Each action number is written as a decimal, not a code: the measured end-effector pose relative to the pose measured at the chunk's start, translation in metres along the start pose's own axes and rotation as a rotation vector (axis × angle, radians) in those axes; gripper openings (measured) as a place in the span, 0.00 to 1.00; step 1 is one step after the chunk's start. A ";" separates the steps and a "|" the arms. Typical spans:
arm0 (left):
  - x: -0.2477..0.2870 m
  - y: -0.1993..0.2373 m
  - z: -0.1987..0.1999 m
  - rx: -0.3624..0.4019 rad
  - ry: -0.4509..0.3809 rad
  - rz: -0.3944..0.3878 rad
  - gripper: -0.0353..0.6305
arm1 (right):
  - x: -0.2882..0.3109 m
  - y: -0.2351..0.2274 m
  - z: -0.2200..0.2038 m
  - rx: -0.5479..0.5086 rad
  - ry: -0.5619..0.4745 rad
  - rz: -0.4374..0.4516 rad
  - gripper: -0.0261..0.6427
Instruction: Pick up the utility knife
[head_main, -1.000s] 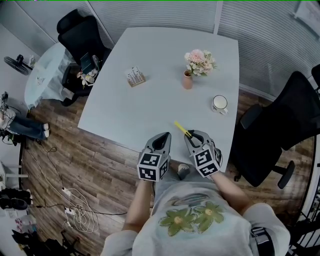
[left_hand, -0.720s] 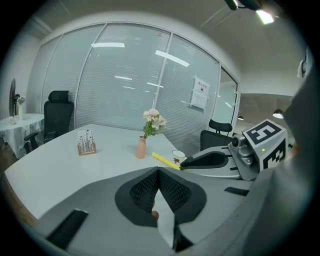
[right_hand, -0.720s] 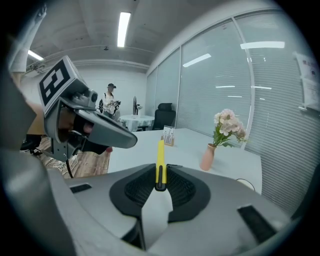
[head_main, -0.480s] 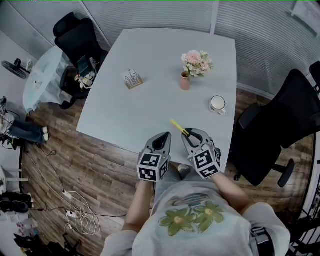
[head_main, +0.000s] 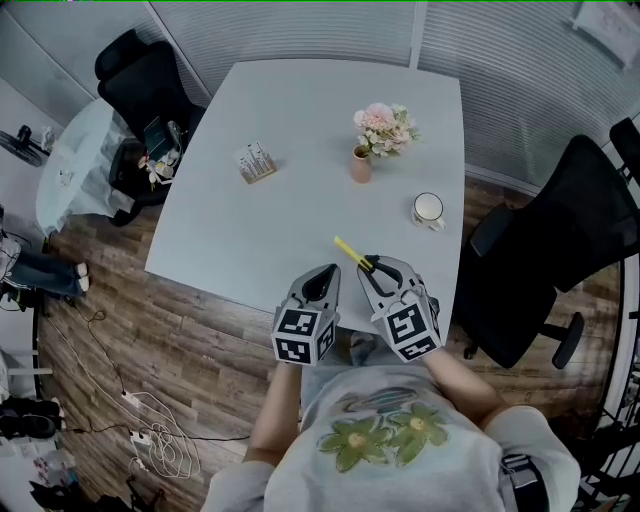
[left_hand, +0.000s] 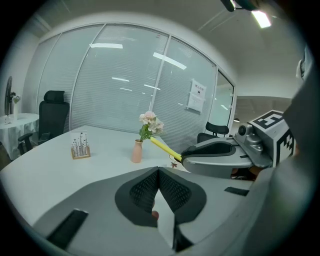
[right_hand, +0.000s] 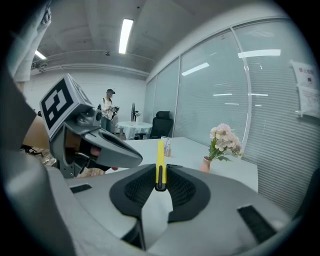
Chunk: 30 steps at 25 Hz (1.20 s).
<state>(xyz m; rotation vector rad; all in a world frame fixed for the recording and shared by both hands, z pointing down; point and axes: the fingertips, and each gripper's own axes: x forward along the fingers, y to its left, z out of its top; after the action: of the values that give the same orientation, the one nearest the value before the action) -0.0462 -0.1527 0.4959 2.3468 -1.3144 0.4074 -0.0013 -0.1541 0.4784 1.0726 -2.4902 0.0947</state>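
A slim yellow utility knife sticks out forward from my right gripper, which is shut on its black rear end, above the white table's near edge. In the right gripper view the knife stands upright between the dark pads, clamped at its base. My left gripper hangs just to the left of it at the same height, jaws shut with nothing between them. In the left gripper view its pads meet, and the knife and right gripper show at the right.
On the table stand a pink vase of flowers, a white mug and a small wooden holder. Black office chairs stand at the right and far left. A small round table is at the left.
The right gripper has risen slightly with the knife still clamped in it. The left gripper has kept its place beside it.
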 end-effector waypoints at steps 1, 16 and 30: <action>0.002 0.000 0.001 0.000 0.001 -0.008 0.06 | 0.000 -0.001 0.002 0.001 -0.004 -0.004 0.14; 0.012 0.035 0.032 0.039 0.017 -0.125 0.06 | 0.012 -0.013 0.052 0.052 -0.035 -0.115 0.14; 0.016 0.069 0.056 0.074 0.030 -0.222 0.06 | 0.038 -0.012 0.090 0.076 -0.063 -0.209 0.14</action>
<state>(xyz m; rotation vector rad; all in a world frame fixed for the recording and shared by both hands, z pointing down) -0.0942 -0.2240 0.4692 2.5038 -1.0274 0.4254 -0.0475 -0.2086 0.4105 1.3799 -2.4297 0.0953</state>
